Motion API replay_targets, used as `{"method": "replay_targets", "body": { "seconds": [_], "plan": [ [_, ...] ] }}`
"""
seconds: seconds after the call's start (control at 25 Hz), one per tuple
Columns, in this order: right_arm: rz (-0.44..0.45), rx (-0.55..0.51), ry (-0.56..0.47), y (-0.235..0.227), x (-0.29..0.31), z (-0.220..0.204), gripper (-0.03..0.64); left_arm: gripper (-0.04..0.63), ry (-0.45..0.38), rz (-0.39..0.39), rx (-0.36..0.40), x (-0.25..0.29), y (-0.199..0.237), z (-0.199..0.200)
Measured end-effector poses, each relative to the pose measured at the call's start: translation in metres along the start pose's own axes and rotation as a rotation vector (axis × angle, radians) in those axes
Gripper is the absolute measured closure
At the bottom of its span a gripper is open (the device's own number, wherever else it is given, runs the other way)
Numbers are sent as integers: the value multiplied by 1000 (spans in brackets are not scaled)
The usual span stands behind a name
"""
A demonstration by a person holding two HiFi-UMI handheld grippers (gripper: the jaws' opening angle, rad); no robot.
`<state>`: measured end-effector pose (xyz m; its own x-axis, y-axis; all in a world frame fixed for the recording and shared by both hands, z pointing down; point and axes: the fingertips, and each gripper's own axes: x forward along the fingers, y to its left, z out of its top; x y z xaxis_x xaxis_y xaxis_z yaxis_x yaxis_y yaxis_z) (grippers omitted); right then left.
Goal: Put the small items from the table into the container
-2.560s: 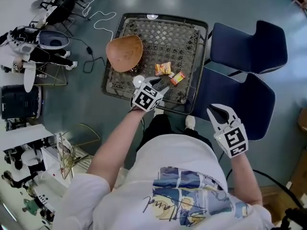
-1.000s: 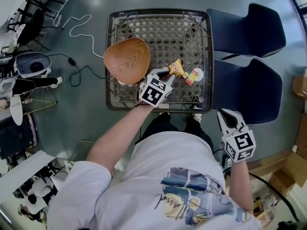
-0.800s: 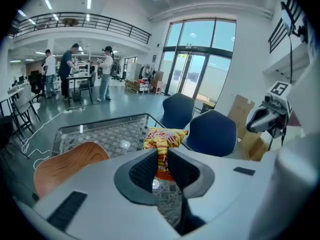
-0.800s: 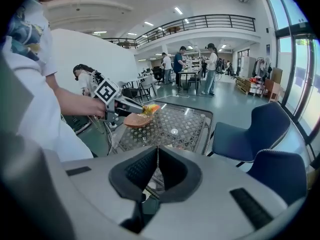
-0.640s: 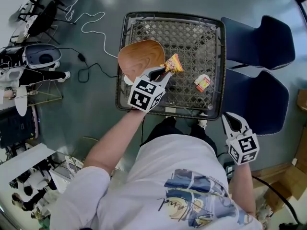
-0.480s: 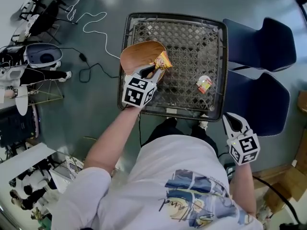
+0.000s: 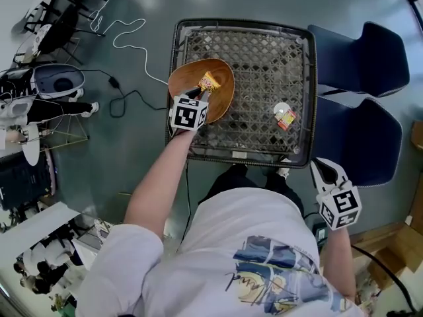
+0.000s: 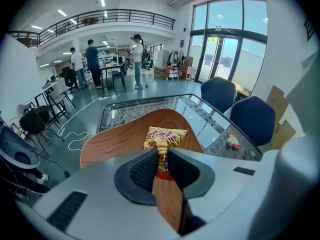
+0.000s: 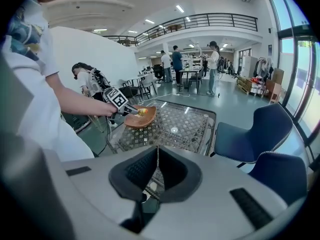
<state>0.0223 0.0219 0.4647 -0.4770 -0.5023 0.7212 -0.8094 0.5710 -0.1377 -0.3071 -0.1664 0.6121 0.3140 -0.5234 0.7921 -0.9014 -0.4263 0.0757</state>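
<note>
My left gripper (image 7: 198, 93) is shut on a yellow snack packet (image 7: 209, 81) and holds it over the wooden bowl (image 7: 223, 88) at the left edge of the glass-topped wicker table (image 7: 264, 58). In the left gripper view the packet (image 8: 165, 135) sticks out past the fingertips, with the bowl (image 8: 120, 136) just beneath it. A small orange packet (image 7: 287, 118) lies near the table's right edge, next to a white disc (image 7: 280, 108). My right gripper (image 7: 320, 166) hangs off the table's near right corner; its jaws (image 9: 157, 156) are shut with nothing between them.
Two blue chairs (image 7: 357, 65) stand right of the table. A white cable (image 7: 125, 28) and a black one (image 7: 129, 94) trail on the floor at left. Bags and a desk crowd the far left. People stand far off in both gripper views.
My left gripper has carried the yellow packet leftward from the table's middle to above the wooden bowl. The orange packet stays by the right edge. My right gripper has hardly moved.
</note>
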Motion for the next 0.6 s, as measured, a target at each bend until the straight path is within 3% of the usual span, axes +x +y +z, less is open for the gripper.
{"method": "replay_targets", "body": {
  "seconds": [0.6],
  "plan": [
    [-32, 34, 9, 5, 2, -7, 606, 525, 131, 5, 19, 45, 10, -26]
  ]
}}
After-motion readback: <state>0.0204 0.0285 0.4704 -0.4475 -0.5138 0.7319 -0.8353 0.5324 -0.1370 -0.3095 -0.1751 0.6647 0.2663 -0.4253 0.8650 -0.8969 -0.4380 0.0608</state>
